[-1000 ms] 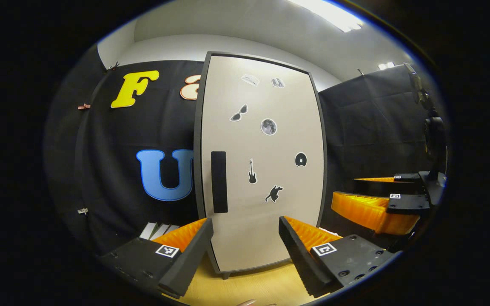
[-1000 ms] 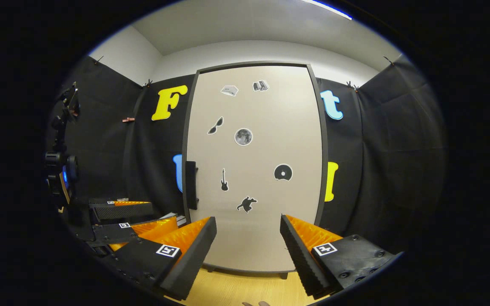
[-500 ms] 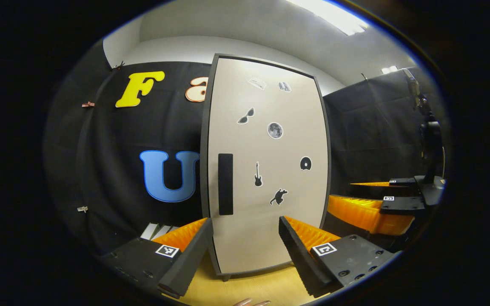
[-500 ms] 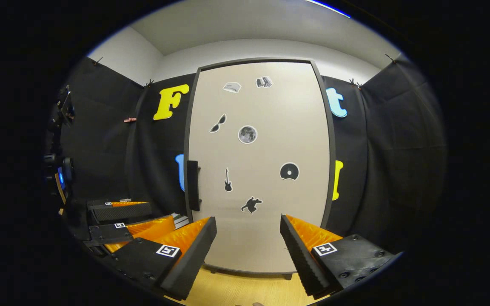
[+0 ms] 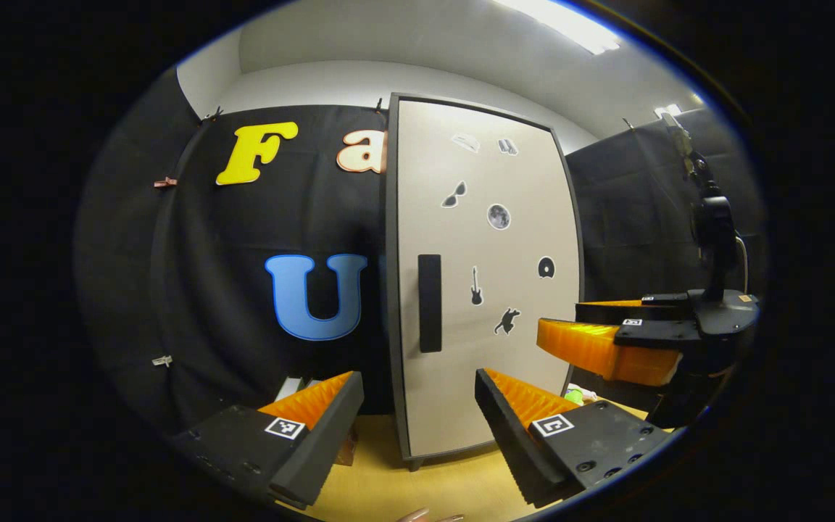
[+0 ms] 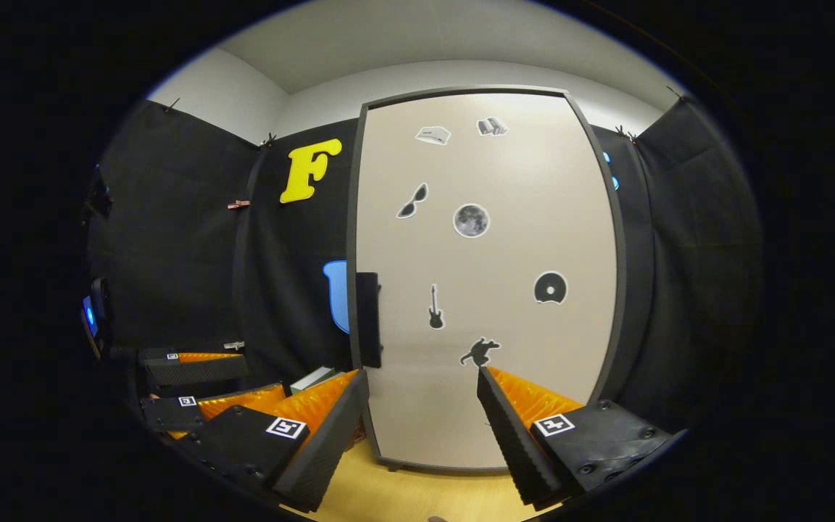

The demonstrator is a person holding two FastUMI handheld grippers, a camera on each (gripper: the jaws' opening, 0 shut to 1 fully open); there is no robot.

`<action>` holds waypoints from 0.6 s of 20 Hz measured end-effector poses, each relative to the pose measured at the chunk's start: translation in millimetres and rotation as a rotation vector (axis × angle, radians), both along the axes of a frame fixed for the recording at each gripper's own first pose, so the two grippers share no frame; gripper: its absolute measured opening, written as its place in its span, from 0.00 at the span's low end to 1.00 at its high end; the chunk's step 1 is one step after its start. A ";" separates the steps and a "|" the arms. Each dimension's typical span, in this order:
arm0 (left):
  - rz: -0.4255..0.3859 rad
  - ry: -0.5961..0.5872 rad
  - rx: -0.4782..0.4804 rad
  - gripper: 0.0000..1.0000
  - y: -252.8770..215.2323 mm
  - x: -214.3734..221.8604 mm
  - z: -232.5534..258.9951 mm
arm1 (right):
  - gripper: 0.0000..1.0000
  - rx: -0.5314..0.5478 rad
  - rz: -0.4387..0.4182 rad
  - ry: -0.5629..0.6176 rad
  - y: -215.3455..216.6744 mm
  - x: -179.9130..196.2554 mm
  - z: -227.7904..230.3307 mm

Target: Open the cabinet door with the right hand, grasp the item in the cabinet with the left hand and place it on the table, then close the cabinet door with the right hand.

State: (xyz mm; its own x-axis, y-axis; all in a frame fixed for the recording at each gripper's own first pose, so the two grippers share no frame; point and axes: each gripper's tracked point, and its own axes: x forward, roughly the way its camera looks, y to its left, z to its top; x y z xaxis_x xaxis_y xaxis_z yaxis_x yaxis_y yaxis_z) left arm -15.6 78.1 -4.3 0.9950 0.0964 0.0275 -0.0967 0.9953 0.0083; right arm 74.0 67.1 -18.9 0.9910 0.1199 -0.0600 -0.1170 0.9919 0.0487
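A tall beige cabinet door (image 5: pixel 486 290) (image 6: pixel 483 290) with small stickers and a dark frame stands shut on the wooden table. Its black vertical handle (image 5: pixel 429 303) (image 6: pixel 367 319) sits at the door's left edge. In the left gripper view my left gripper (image 5: pixel 417 420) is open, low before the handle, with nothing between its fingers. My right gripper (image 6: pixel 421 420) is open close to the door's lower part; it also shows at the right of the left gripper view as the right gripper (image 5: pixel 606 341). The left gripper (image 6: pixel 200 380) shows low at the left of the right gripper view. The cabinet's inside is hidden.
The wooden table (image 5: pixel 417 486) (image 6: pixel 417 493) runs under the cabinet. A small green object (image 5: pixel 573 396) lies at the cabinet's right foot. A stack of flat light things (image 6: pixel 312 379) lies left of the cabinet, by the black cloth wall.
The right gripper has moved closer to the door, which now looks larger. The left gripper's view has swung left, so the cabinet sits farther right in it. Both grippers stay open.
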 end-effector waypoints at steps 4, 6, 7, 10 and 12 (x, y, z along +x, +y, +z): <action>0.030 0.006 0.045 0.98 28.5 -15.7 -2.9 | 0.98 0.015 0.006 -0.027 32.4 24.1 5.7; 0.032 0.014 0.054 0.98 39.8 -22.7 -7.2 | 0.98 0.022 -0.004 -0.028 45.4 36.3 4.4; 0.028 0.018 0.048 0.98 44.2 -26.2 -9.8 | 0.98 0.020 -0.013 -0.024 50.0 42.3 2.7; 0.006 0.018 0.033 0.98 53.1 -32.2 -11.6 | 0.98 0.005 -0.052 -0.008 58.0 61.2 -4.6; -0.003 0.012 0.044 0.98 59.2 -34.1 -9.8 | 0.98 0.012 -0.079 0.000 61.4 74.8 -9.1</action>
State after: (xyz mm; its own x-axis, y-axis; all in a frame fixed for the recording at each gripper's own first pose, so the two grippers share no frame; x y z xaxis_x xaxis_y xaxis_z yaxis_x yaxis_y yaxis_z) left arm -49.7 137.3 -14.1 0.9956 0.0920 0.0200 -0.0929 0.9943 0.0528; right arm 148.8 128.4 -28.0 0.9974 0.0422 -0.0592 -0.0386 0.9974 0.0604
